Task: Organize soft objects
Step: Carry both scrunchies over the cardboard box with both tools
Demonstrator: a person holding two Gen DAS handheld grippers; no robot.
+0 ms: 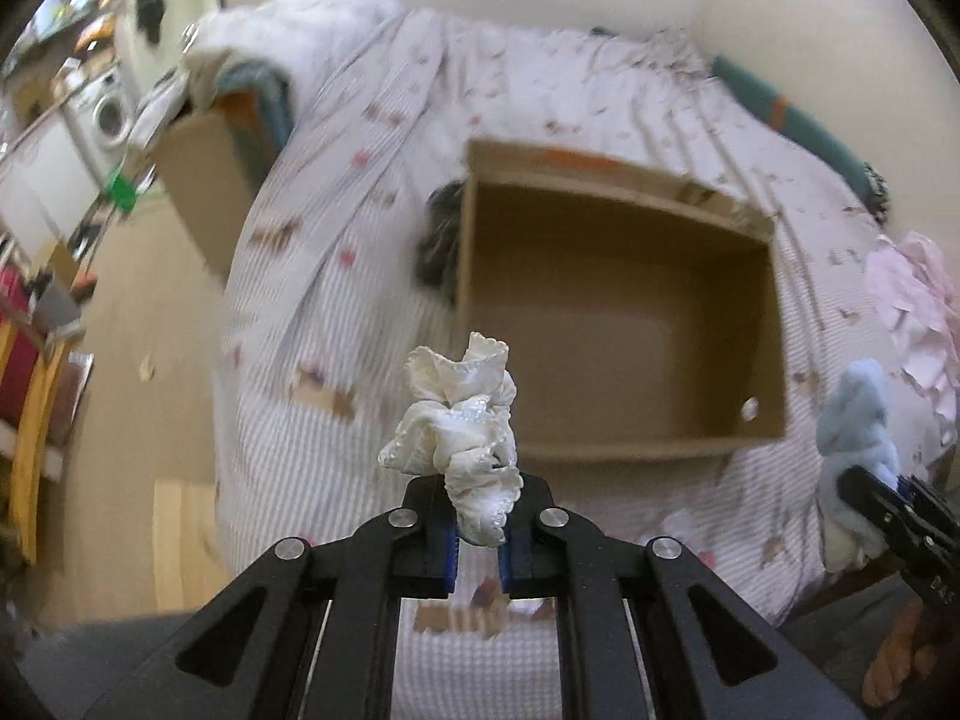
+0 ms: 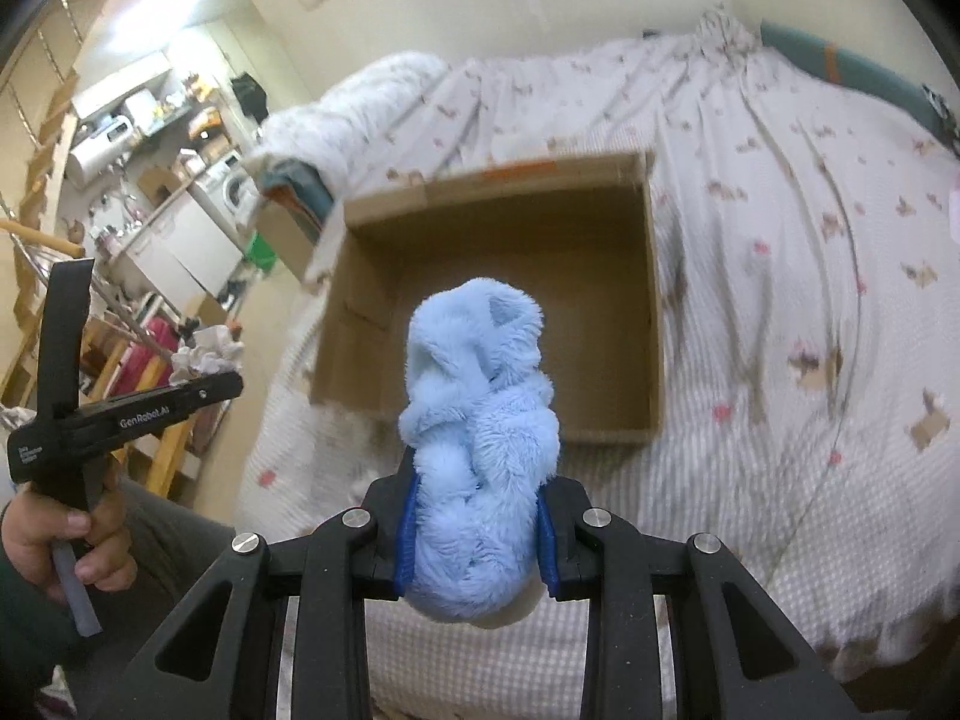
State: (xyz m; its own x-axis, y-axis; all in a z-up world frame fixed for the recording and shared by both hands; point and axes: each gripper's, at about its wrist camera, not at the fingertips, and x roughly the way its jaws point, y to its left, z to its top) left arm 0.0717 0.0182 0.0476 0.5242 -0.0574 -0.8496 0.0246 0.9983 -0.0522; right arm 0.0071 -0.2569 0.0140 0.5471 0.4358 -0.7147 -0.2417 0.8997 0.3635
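Observation:
My left gripper (image 1: 479, 531) is shut on a crumpled white lacy cloth (image 1: 462, 420) and holds it in the air before the near edge of an open cardboard box (image 1: 618, 324) on the bed. My right gripper (image 2: 477, 534) is shut on a fluffy light blue soft item (image 2: 480, 450), also held in front of the box (image 2: 498, 300). The box looks empty inside. The right gripper with the blue item (image 1: 858, 414) shows at the right edge of the left wrist view. The left gripper with the white cloth (image 2: 204, 354) shows at the left of the right wrist view.
The bed (image 1: 336, 276) has a white striped patterned cover. A dark furry thing (image 1: 441, 234) lies at the box's left side. Pink cloth (image 1: 912, 312) lies at the right. A second cardboard box (image 1: 204, 180) stands by the bed's far left corner. Floor and shelving are to the left.

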